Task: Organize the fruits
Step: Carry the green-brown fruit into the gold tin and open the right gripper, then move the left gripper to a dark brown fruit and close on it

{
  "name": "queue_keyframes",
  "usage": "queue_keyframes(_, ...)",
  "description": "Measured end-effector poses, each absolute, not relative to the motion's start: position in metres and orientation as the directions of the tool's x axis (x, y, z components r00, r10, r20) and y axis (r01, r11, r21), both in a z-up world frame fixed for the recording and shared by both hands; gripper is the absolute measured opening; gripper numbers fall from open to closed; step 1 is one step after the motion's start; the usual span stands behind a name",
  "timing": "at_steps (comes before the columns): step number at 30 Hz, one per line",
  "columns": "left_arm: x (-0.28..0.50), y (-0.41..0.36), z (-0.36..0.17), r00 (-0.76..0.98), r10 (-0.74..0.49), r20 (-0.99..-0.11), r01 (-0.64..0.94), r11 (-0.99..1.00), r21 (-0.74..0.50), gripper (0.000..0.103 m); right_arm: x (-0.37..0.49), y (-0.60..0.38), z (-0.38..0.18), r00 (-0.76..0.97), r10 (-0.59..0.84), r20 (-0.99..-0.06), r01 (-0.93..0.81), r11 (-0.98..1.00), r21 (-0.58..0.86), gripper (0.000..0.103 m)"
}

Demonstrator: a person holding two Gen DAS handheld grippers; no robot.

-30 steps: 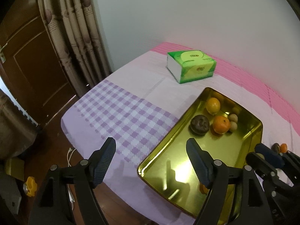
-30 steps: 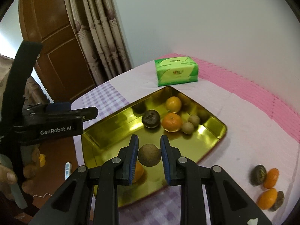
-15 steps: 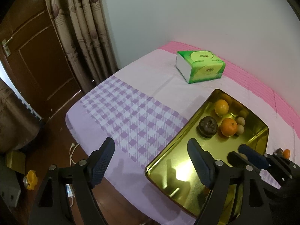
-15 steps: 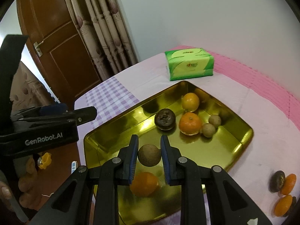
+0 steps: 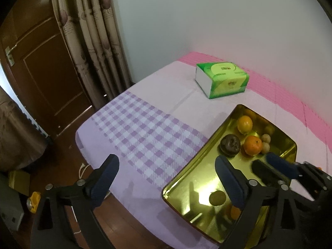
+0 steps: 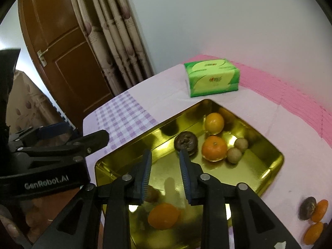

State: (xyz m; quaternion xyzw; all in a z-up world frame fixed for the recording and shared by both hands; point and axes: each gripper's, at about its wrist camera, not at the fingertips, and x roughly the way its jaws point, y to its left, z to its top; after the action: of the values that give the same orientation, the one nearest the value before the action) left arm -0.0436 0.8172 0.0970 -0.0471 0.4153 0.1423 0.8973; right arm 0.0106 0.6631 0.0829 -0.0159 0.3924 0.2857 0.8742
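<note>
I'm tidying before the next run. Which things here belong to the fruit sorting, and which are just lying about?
Job: gold tray, fruits in it such as the orange and the small brown fruit, loose fruits on the cloth.
Lying about: green tissue pack, yellow knob on the floor.

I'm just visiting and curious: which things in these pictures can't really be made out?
- Brown fruit, right wrist view: half hidden behind a finger of the right hand-held gripper.
- Fruits on the cloth, same view: cut off by the picture's edge.
- Tissue pack print: too blurred to read.
</note>
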Motion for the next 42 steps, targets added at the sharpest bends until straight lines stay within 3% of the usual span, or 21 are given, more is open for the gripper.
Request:
queue_keyframes(5, -0.042, 0.812, 0.094, 0.602, 0.223, -0.766, -0.274, 0.960, 0.064, 0.093, 0.000, 0.633, 0.093, 0.583, 0.457, -0.671, -0.453, 0.869, 0.199, 0.041)
queue_keyframes(9, -0.043, 0.808, 0.094, 0.605, 0.225, -0.764, -0.266, 0.961, 0.072, 0.094, -0.020, 0.601, 0.096, 0.636, 0.384, -0.670, -0.397, 0.907, 0.143, 0.057)
queue_keyframes(12, -0.042, 0.805, 0.092, 0.598, 0.221, -0.770, -0.254, 0.964, 0.080, 0.094, -0.039, 0.571, 0.095, 0.666, 0.327, -0.670, -0.344, 0.932, 0.113, 0.062)
queue_keyframes(23, -0.049, 0.775, 0.095, 0.633, 0.204, -0.747, -0.141, 0.979, 0.149, 0.094, -0.108, 0.427, 0.069, 0.693, -0.047, -0.720, -0.013, 0.997, -0.077, 0.068)
queue_keyframes(31, -0.064, 0.703, 0.130, 0.681, -0.091, -0.726, 0.172, 0.984, 0.038, 0.093, -0.131, 0.346, 0.048, 0.654, -0.210, -0.726, 0.149, 0.978, -0.148, 0.071)
queue_keyframes(37, -0.028, 0.609, 0.121, 0.491, -0.381, -0.783, 0.589, 0.808, -0.024, 0.093, -0.139, 0.321, 0.033, 0.644, -0.165, -0.747, 0.200, 0.979, -0.044, 0.074)
queue_keyframes(42, -0.004, 0.539, 0.087, 0.376, -0.382, -0.844, 0.811, 0.577, 0.101, 0.089, -0.139, 0.314, 0.034, 0.651, -0.132, -0.748, 0.204, 0.979, 0.005, 0.082)
